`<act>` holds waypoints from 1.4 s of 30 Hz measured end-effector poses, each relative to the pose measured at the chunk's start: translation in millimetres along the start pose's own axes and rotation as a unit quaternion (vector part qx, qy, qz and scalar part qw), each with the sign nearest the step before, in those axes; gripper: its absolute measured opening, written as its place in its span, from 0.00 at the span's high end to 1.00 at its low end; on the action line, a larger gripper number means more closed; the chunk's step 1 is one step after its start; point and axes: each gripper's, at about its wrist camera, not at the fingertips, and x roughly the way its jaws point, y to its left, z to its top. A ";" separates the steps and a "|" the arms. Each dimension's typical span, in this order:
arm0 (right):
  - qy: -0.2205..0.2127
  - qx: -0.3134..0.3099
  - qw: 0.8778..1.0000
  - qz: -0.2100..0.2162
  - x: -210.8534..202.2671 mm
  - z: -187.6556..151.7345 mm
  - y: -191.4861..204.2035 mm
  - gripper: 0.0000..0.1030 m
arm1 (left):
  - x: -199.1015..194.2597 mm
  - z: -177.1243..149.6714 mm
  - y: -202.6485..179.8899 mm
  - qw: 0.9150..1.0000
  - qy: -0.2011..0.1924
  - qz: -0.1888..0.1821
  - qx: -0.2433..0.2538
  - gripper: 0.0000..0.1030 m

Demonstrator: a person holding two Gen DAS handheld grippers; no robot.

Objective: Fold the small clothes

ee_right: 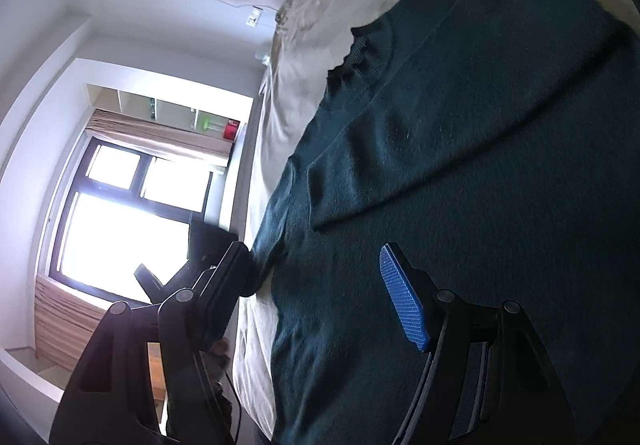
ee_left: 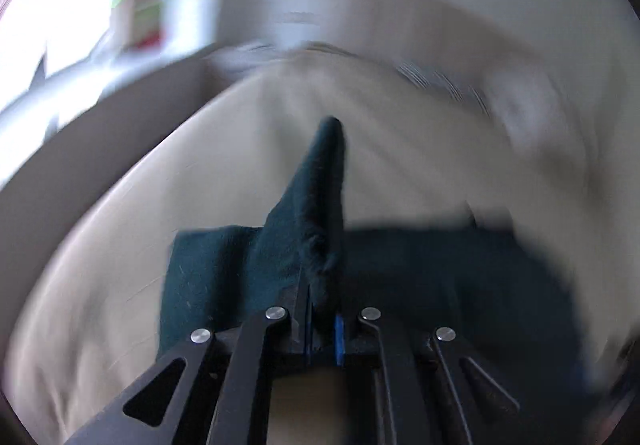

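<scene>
On the bed (ee_right: 280, 93), your dark green sweater (ee_right: 460, 173) lies spread over the cream sheet, one sleeve folded across its body. Your left gripper (ee_left: 322, 319) is pinched shut on a raised fold of the sweater (ee_left: 316, 213), which stands up in a peak. Your right gripper (ee_right: 320, 285) is spread wide above the sweater's near edge. A bright window (ee_right: 120, 213) sits at far left.
</scene>
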 end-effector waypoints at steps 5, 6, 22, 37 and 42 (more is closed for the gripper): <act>0.016 0.053 0.998 0.038 27.2 26.7 -17.0 0.34 | 21.1 -38.6 -123.1 0.990 -0.001 -0.002 0.144 0.92; 0.019 0.059 0.997 0.039 32.5 30.1 -17.6 0.34 | 17.9 -52.0 -135.5 0.988 -0.004 0.002 0.156 0.92; 0.117 0.059 0.989 0.063 127.0 66.4 13.0 0.34 | 22.3 -106.1 -174.9 0.960 -0.021 0.058 0.273 0.90; 0.105 -0.024 0.991 -0.076 128.3 90.5 12.8 0.92 | -1.1 -93.3 -138.8 0.984 0.008 -0.038 0.173 0.36; 0.075 -0.017 0.991 -0.114 108.0 113.6 -7.6 0.92 | -5.5 -70.3 -86.3 0.993 0.017 -0.103 0.052 0.38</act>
